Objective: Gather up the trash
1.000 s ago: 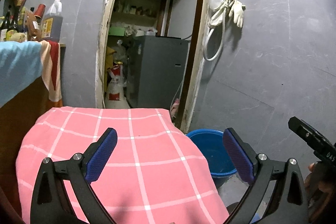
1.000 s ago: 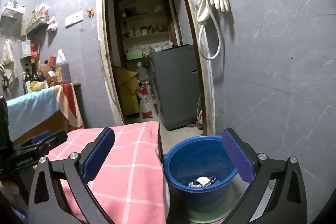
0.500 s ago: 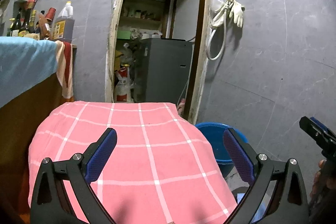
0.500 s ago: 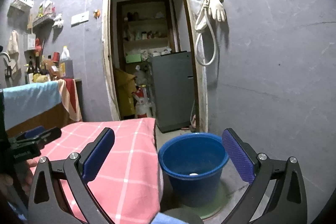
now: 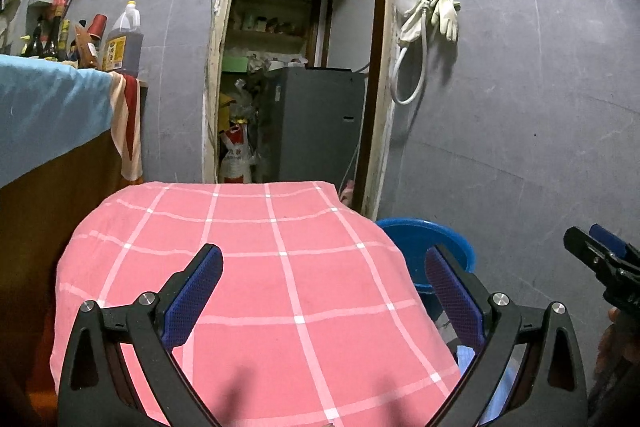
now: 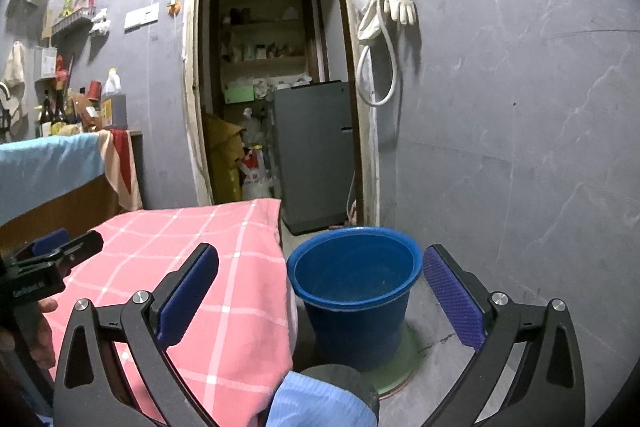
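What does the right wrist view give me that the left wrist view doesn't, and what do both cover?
Only the right wrist view shows the whole round blue plastic bucket, its inside wall and the pale green disc under it; its bottom is not visible. It also shows the left gripper from the side.

Only the left wrist view shows the full top of the pink checked cloth, with no trash on it, and the tip of the right gripper.

Both show the open doorway, the grey cabinet and the white rubber gloves on the wall.

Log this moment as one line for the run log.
left gripper: open, empty | right gripper: open, empty | blue bucket: beside pink checked cloth | no trash visible
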`<move>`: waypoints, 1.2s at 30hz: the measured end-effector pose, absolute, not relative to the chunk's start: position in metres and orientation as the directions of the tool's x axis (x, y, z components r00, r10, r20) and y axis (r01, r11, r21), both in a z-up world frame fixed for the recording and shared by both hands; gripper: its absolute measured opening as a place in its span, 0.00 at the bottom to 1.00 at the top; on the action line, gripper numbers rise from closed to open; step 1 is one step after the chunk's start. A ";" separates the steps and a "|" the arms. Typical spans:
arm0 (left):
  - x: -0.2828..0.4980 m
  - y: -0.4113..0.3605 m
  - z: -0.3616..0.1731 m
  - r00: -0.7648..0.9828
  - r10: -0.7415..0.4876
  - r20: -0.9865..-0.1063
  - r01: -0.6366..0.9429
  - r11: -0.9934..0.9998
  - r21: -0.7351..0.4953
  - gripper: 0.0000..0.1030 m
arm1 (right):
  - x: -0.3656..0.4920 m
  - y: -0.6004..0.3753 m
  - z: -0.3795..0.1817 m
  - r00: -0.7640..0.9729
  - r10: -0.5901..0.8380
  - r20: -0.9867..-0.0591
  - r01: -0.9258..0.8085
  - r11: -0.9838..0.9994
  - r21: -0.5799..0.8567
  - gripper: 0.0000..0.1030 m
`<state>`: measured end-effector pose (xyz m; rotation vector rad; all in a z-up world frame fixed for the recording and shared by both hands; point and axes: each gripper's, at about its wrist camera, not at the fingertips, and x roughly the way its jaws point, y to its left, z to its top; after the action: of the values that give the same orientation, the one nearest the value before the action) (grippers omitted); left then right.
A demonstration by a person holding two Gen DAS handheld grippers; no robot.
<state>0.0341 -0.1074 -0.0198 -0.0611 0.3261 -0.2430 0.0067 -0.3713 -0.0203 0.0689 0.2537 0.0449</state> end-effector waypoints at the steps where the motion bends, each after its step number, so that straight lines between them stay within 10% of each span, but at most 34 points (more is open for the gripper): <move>1: 0.033 -0.108 -0.021 0.919 -0.244 -0.311 0.225 0.970 -0.095 0.96 | 0.007 -0.370 -0.022 0.966 0.055 -0.254 -0.038 0.997 0.071 1.00; 36: 0.032 -0.113 -0.033 0.912 -0.242 -0.330 0.227 0.970 -0.083 0.96 | 0.013 -0.363 -0.030 0.953 0.071 -0.294 -0.053 0.996 0.071 1.00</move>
<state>0.0320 -0.1132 -0.0329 -0.0428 0.3458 -0.2416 0.0133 -0.3633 -0.0300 0.0621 0.3005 0.0630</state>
